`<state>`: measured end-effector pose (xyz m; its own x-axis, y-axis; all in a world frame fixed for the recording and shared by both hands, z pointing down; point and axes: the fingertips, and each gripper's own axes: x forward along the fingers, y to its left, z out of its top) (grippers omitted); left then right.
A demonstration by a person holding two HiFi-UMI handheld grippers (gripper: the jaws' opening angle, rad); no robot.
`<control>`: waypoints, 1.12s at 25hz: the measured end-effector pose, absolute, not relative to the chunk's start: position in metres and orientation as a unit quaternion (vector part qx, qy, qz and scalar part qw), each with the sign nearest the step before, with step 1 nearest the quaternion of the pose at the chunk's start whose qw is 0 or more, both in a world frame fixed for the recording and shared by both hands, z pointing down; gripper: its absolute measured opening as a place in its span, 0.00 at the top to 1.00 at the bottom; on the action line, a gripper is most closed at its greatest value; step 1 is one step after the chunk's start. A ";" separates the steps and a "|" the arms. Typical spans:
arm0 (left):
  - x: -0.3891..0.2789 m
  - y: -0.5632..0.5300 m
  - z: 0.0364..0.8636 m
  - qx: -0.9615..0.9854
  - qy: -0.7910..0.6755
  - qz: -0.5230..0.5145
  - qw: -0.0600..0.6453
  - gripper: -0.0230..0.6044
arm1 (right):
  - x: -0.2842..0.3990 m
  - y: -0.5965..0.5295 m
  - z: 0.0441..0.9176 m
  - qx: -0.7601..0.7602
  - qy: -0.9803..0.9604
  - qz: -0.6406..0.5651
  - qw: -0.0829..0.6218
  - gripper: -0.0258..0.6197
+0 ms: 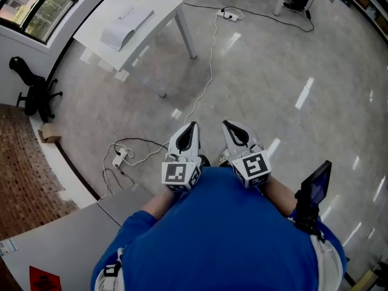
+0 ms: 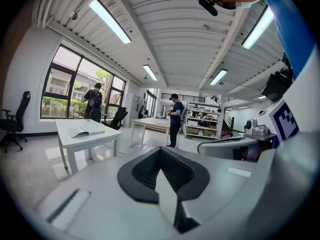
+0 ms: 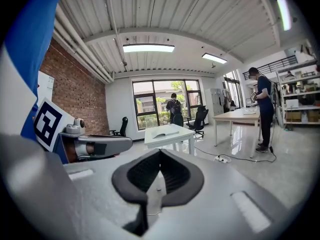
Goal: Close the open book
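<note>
Left claw and right claw are both closed tight and empty, side by side in front of you, while the book lies open on the white desk well away, so closing it is not yet begun.

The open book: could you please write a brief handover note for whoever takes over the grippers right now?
Left gripper: shut, empty, held in front of the body.
Right gripper: shut, empty, beside the left one.
Book: lies open on the white table, across the floor ahead and to the left, likely out of reach from here.
Done: nothing on the book yet.
Left: walk up to the table, then fold one half over the other so the book lies closed.
</note>
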<state>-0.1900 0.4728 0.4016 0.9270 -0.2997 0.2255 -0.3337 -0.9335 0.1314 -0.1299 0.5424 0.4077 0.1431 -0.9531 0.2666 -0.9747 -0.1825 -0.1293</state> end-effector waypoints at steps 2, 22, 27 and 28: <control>-0.181 0.472 0.402 0.978 -0.164 0.102 0.074 0.95 | -0.120 0.542 0.407 0.753 -0.640 0.147 0.031 0.96; -0.083 0.359 0.411 0.971 -0.199 0.090 0.097 0.95 | -0.021 0.424 0.411 0.730 -0.665 0.146 0.052 0.96; -0.065 0.296 0.401 0.964 -0.224 0.095 0.107 0.95 | 0.000 0.360 0.401 0.717 -0.679 0.143 0.061 0.96; -0.062 0.283 0.400 0.964 -0.228 0.088 0.109 0.95 | 0.003 0.345 0.397 0.714 -0.683 0.142 0.063 0.96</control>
